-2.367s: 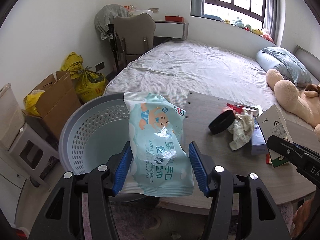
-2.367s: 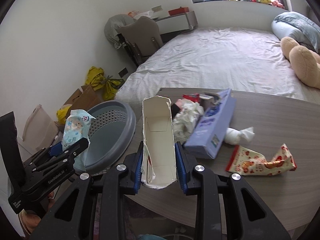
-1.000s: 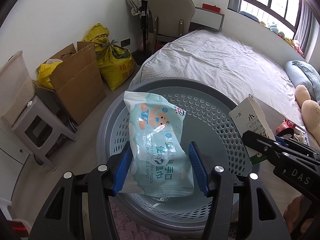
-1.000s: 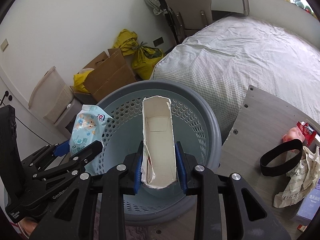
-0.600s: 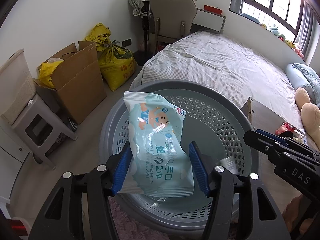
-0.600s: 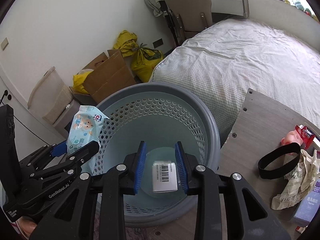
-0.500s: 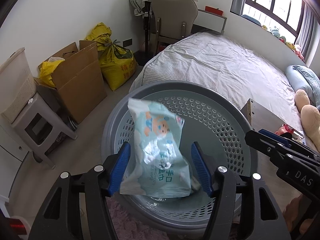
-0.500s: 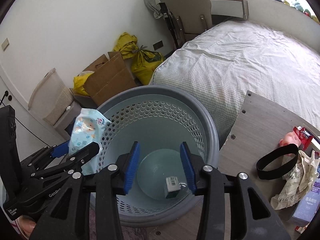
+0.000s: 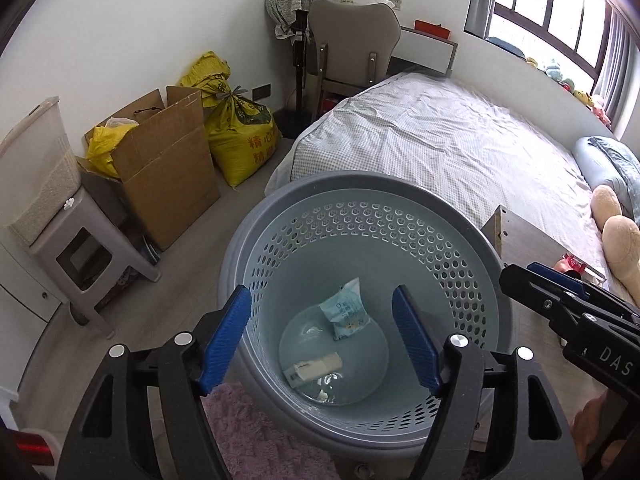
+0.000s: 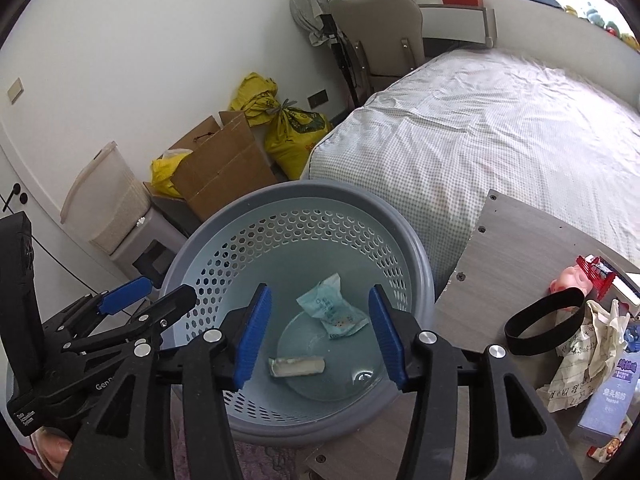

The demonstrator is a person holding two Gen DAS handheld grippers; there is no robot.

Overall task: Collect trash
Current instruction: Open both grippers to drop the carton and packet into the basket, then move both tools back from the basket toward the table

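Two pieces of trash, a wipes packet point(image 9: 346, 314) and a white carton point(image 9: 313, 368), lie on the floor of the grey basket point(image 9: 280, 216). Above it the left gripper point(image 9: 322, 338) and right gripper point(image 10: 320, 334) hang with jaws released, both having just been opening, nothing between them. More litter sits on the surface point(image 10: 516, 248) beside the basket.

Wipes packet point(image 9: 346, 314) and carton point(image 9: 313, 369) inside basket point(image 9: 400, 188), below open tongs point(image 9: 322, 336)
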